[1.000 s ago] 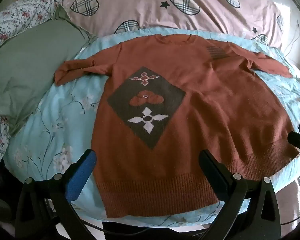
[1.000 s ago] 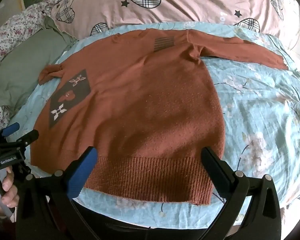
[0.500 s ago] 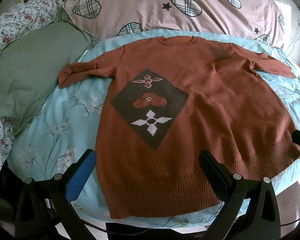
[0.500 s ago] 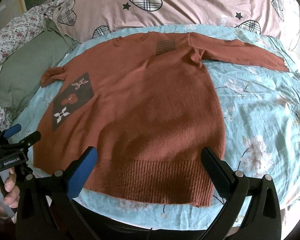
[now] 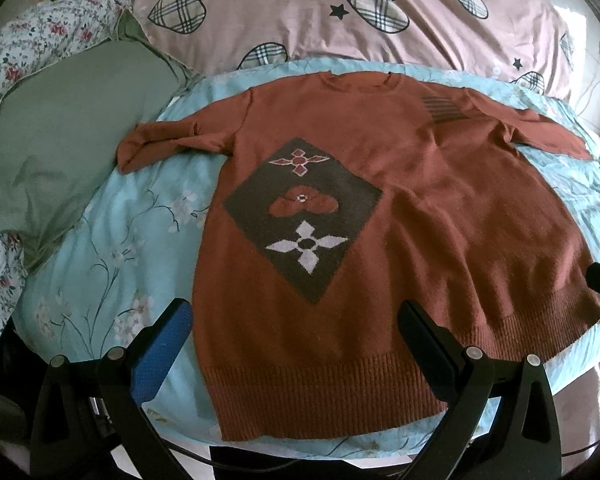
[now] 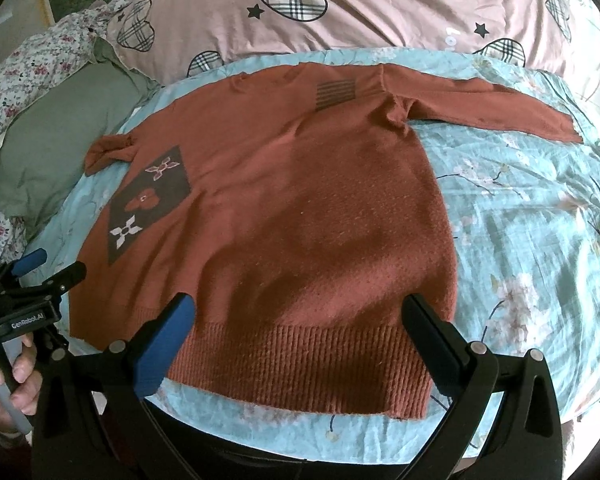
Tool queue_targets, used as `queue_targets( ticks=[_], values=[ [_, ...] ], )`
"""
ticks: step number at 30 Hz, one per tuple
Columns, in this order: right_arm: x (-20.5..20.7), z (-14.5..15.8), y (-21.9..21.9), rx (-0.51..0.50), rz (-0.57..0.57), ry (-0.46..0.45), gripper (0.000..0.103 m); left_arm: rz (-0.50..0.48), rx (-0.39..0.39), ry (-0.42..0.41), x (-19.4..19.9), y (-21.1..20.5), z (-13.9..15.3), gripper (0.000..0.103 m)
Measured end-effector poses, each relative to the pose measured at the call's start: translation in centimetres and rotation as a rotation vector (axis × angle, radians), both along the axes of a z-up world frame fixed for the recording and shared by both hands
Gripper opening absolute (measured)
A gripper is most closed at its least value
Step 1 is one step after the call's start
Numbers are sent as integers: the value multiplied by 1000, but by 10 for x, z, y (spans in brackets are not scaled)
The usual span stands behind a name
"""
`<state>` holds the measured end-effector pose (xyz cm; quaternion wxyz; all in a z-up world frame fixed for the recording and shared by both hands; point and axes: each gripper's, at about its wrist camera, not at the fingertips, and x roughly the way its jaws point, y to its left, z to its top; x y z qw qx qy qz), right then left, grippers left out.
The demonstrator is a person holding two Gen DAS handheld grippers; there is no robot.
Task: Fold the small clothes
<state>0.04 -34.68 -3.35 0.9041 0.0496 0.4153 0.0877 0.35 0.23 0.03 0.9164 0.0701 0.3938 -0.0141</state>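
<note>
The left gripper [image 5: 296, 332] hung wide over the near hem, nothing between its fingers, blue pad [image 5: 162, 350] on one side and black on the other. The right gripper [image 6: 298, 330] was spread just as wide above the ribbed hem on its own side, holding nothing. In the right view the left gripper [image 6: 46, 270] showed at the edge, gripped in a hand [image 6: 4, 380].

The sweater [image 5: 380, 220] lay flat, front up, hem nearest the cameras and collar farthest, on the blue floral sheet [image 5: 112, 248]. A dark diamond patch [image 5: 304, 216] with three flower shapes sat on its chest. One sleeve [image 5: 168, 144] was bunched and folded toward the green pillow [image 5: 56, 140]. The other sleeve [image 6: 480, 100] stretched out straight across the sheet. A small striped patch [image 6: 336, 94] sat near that shoulder.

Beyond the collar lay the pink pillow [image 5: 360, 16] with plaid hearts, and off to the far side a floral quilt [image 5: 40, 44].
</note>
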Motion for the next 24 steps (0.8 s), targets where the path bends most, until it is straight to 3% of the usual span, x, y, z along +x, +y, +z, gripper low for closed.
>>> queue_targets(
  ticks=[7,13,24],
  values=[
    [5,-3,-3,-15,-6,37,103,-2,11,-4,2,-2,-2,102],
    [10,-4,-12,15,-20,38,103,-6,8,38,8,-4,-5,102],
    [24,-10,-27,70,-46,40,103,-3,-32,42,23,-7,-13,102]
  ],
)
